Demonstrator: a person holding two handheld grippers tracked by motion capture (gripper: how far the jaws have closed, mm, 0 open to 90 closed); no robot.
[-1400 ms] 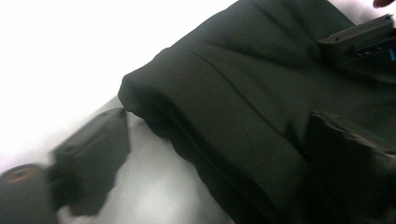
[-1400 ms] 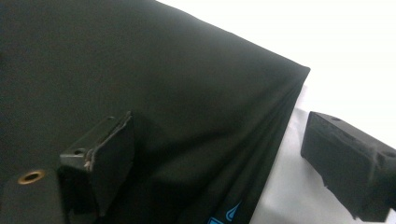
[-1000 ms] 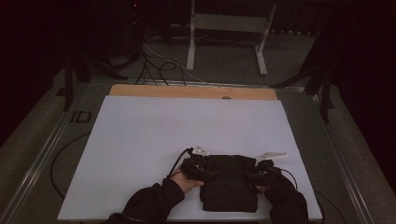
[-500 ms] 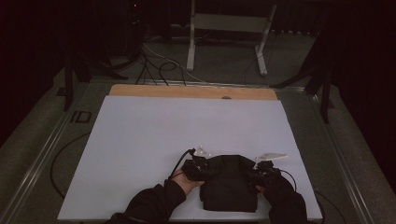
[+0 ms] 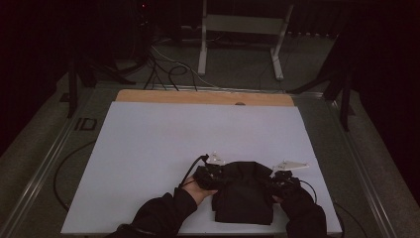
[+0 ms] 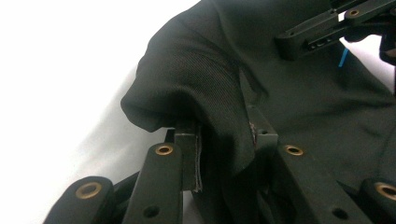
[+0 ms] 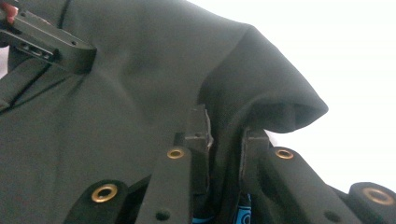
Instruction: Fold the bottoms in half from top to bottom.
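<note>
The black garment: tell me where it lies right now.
In the high view the black garment lies at the near edge of the white table, right of centre, pinched at its far corners by the left gripper and right gripper.

the black cloth (image 6: pixel 299 107) hides both claw tips and runs past the gripper views' edges.

High view dim, surroundings black; gripper views overexposed white, near parts soft.

A black garment (image 5: pixel 245 191), folded and partly bunched, lies at the near edge of the white counter (image 5: pixel 158 144), right of the middle.
</note>
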